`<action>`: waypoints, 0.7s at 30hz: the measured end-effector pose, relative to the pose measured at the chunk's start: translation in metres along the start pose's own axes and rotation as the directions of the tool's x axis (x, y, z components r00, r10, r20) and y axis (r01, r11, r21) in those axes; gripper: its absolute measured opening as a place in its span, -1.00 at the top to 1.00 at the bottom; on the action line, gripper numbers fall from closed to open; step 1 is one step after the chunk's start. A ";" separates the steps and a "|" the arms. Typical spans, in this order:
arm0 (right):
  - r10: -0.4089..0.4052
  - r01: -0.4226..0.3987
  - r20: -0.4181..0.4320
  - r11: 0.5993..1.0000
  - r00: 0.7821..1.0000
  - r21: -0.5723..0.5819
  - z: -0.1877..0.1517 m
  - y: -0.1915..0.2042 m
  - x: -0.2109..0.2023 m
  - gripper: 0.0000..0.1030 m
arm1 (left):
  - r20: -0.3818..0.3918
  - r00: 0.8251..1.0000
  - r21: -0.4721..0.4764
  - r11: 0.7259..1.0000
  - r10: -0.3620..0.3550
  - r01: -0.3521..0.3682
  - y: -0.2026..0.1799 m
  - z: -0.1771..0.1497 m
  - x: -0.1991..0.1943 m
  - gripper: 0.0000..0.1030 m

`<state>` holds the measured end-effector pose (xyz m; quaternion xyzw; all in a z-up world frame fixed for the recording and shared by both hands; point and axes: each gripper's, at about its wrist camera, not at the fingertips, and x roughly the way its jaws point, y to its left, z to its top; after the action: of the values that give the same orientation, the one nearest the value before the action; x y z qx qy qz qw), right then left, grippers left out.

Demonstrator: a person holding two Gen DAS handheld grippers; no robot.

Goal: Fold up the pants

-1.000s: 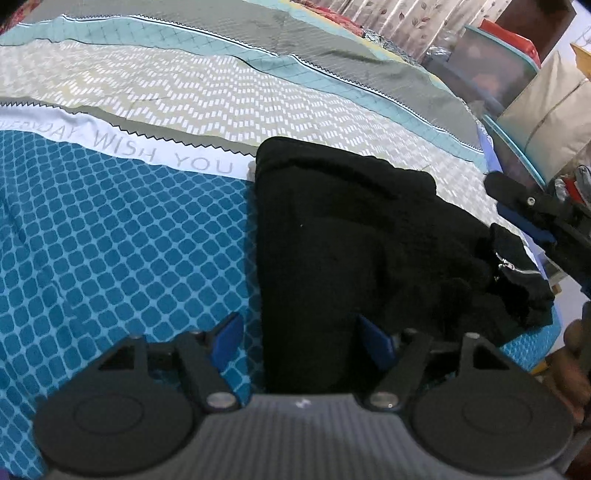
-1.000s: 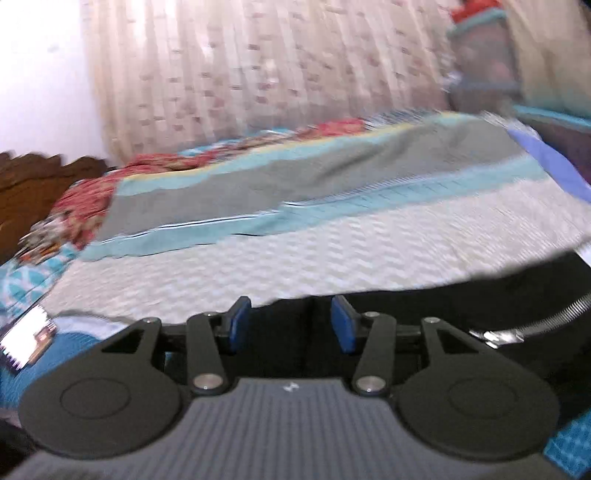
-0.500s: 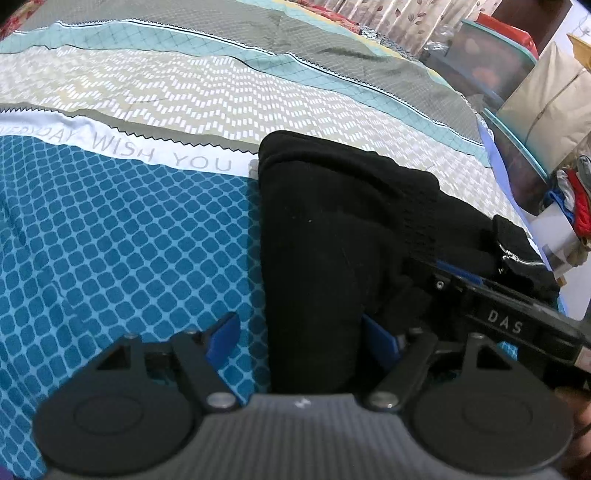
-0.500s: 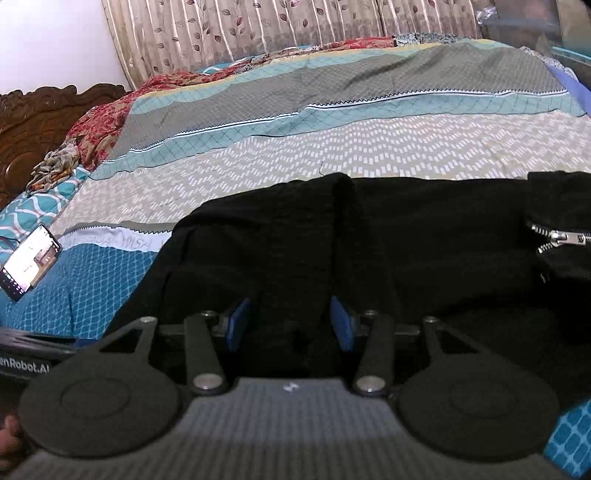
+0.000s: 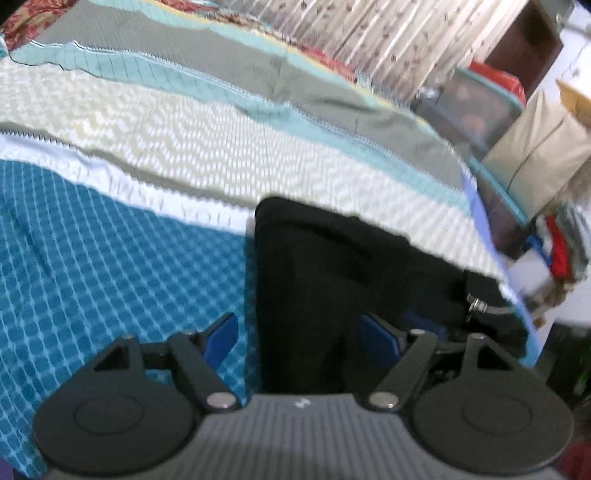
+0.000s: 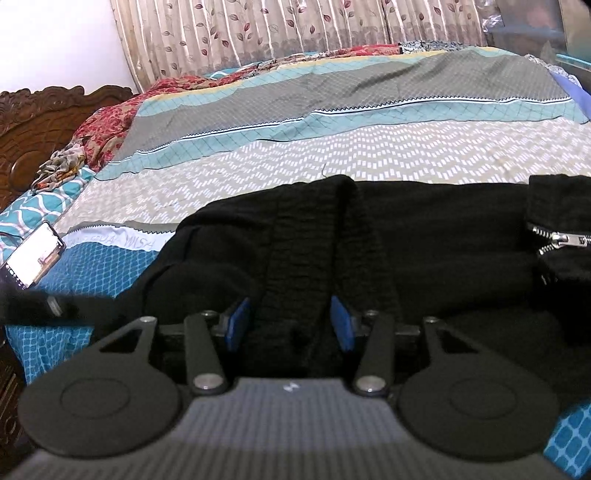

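Black pants [image 5: 332, 280] lie folded in a long bundle on the patterned bed sheet [image 5: 110, 266], near the bed's right edge. A metal zipper [image 5: 476, 306] shows at their right end. My left gripper [image 5: 301, 338] is open, its fingers astride the bundle's left edge. In the right wrist view the pants [image 6: 424, 236] fill the middle, with a ribbed fold running up the centre and the zipper [image 6: 561, 240] at right. My right gripper [image 6: 290, 319] is open, its blue pads on either side of that ribbed fold, low over the cloth.
A lit phone [image 6: 35, 258] lies on the sheet at left. A carved wooden headboard [image 6: 44, 118] and a crumpled red floral cloth [image 6: 107, 129] are at far left. Curtains [image 6: 295, 29] hang behind. Storage boxes [image 5: 476, 107] and bags stand past the bed's right edge.
The right gripper has swung down from facing the curtains to sit low over the pants. The left view has tilted up slightly and blurred. The right gripper left the left view.
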<state>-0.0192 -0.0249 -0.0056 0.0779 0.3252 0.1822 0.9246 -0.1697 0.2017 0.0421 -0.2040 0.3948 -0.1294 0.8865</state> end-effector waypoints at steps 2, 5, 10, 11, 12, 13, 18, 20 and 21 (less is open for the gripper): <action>-0.003 0.003 0.003 1.000 1.000 -0.008 0.000 0.001 -0.001 0.00 | 0.001 1.000 -0.010 1.000 0.003 -0.003 0.000 0.009 0.003 -0.43; -0.021 0.023 0.050 0.999 0.999 -0.038 0.005 0.011 -0.015 -0.01 | -0.001 1.000 -0.026 1.000 -0.005 0.005 -0.001 0.019 0.010 -0.42; 0.061 -0.039 0.123 0.984 0.991 -0.171 0.004 0.030 -0.041 0.00 | 0.006 1.000 -0.011 1.000 -0.011 0.011 -0.010 0.033 0.025 -0.41; 0.077 -0.056 0.111 0.982 0.991 -0.182 0.002 0.032 -0.042 0.02 | 0.000 1.000 -0.008 1.000 -0.015 0.015 -0.012 0.035 0.030 -0.40; 0.089 -0.070 0.096 0.979 0.991 -0.192 -0.001 0.033 -0.042 0.10 | -0.003 1.000 -0.005 1.000 -0.017 0.017 -0.014 0.036 0.033 -0.39; 0.091 -0.072 0.082 0.976 0.992 -0.205 -0.004 0.033 -0.041 0.13 | -0.008 1.000 0.004 1.000 -0.019 0.019 -0.017 0.036 0.038 -0.39; 0.031 -0.033 -0.012 0.983 0.999 -0.182 -0.009 0.022 -0.023 0.12 | -0.061 0.998 0.069 0.998 -0.002 0.006 -0.029 0.028 0.062 -0.31; 0.043 -0.045 -0.016 0.986 0.999 -0.163 -0.008 0.019 -0.022 0.11 | -0.075 0.997 0.102 0.995 0.026 -0.018 -0.032 0.023 0.072 -0.31; 0.044 -0.046 -0.017 0.985 0.999 -0.166 -0.008 0.020 -0.022 0.11 | -0.077 0.996 0.114 0.993 0.036 -0.027 -0.033 0.021 0.075 -0.31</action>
<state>-0.0454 -0.0150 0.0058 0.0068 0.3133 0.2302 0.9213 -0.1069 0.1489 0.0209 -0.1421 0.4249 -0.1456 0.8821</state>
